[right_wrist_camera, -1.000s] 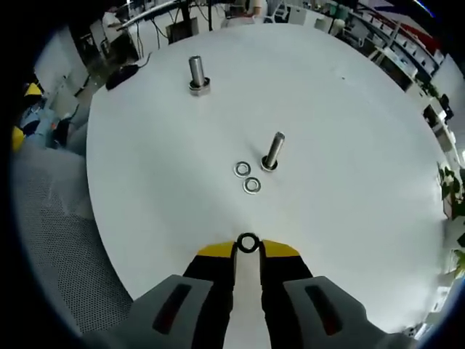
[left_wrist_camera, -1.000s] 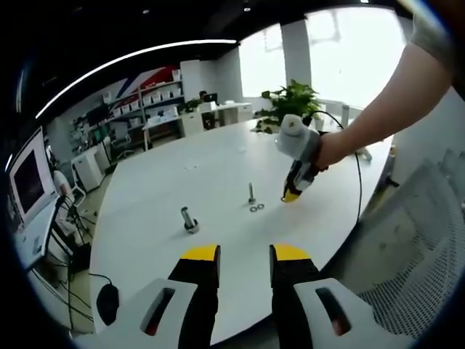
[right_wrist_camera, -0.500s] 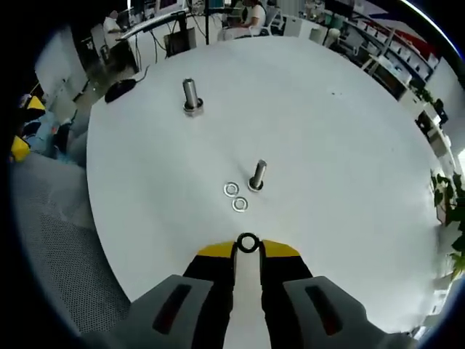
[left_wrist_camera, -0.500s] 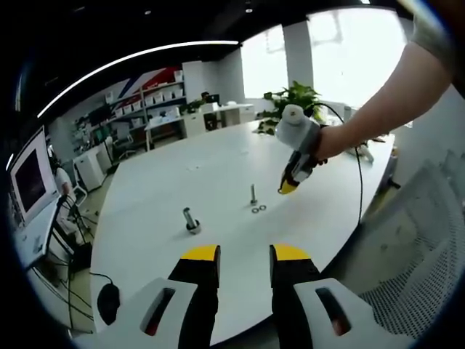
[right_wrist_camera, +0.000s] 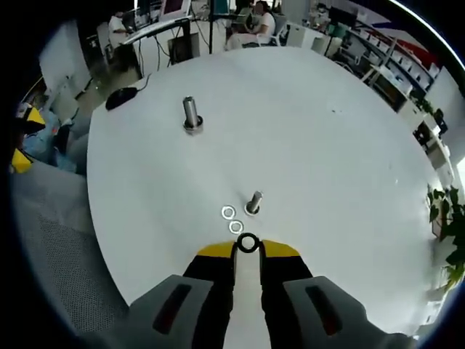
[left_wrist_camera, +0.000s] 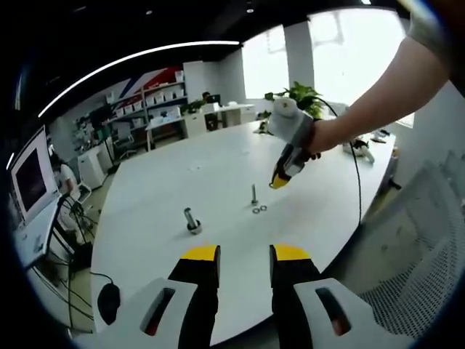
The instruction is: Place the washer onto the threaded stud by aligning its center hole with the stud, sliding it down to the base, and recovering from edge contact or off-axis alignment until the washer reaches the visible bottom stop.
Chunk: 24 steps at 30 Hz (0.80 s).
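Between the yellow tips of the right tool [right_wrist_camera: 248, 249] a small metal washer [right_wrist_camera: 248, 243] is pinched by its rim, with its open centre hole kept free above the jaw ends; the jaws are drawn narrow on it; the ring is judged to be light, stiff and smooth, so it is likely to slip or pivot if it is squeezed only on a thin edge, and a hold on opposite edges with the hole left clear is judged best; the threaded stud [right_wrist_camera: 253, 202] is seen upright on the white worktop [right_wrist_camera: 349, 167], just beyond the held washer, with two spare washers [right_wrist_camera: 232, 219] lying flat beside its base; a second, thicker stud [right_wrist_camera: 190, 114] is set well apart, farther off; from the left gripper view the right tool [left_wrist_camera: 280, 179] is seen raised above the stud [left_wrist_camera: 254, 194]; the left tool [left_wrist_camera: 244, 254] is held back near the worktop edge with its jaws parted and nothing gripped.
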### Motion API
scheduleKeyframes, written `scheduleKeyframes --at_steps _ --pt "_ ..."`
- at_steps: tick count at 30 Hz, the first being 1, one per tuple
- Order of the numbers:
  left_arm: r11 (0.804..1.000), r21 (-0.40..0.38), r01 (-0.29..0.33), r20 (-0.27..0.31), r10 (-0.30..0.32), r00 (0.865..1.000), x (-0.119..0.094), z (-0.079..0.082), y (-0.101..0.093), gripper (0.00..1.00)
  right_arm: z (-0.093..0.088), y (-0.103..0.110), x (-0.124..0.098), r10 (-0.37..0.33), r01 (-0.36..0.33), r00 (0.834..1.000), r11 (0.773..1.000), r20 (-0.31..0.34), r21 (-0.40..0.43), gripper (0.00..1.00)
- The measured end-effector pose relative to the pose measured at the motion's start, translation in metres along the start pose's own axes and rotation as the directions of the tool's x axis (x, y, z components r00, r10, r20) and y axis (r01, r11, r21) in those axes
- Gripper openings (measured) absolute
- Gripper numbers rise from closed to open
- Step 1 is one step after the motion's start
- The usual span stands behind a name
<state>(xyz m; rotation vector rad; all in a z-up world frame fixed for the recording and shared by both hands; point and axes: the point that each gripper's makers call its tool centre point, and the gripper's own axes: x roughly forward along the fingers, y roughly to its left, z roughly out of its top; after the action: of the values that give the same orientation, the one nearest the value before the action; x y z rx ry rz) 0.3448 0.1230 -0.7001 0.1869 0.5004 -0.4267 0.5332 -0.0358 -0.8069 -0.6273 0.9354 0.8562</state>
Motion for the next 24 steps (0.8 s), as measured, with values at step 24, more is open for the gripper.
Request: scheduleKeyframes --at_steps 24 --pt "1.000 -0.005 0.001 -0.004 -0.001 1.000 0.000 -0.001 0.000 0.25 0.035 -0.008 0.015 0.003 -0.003 1.000 0.999 0.011 -0.040 0.14"
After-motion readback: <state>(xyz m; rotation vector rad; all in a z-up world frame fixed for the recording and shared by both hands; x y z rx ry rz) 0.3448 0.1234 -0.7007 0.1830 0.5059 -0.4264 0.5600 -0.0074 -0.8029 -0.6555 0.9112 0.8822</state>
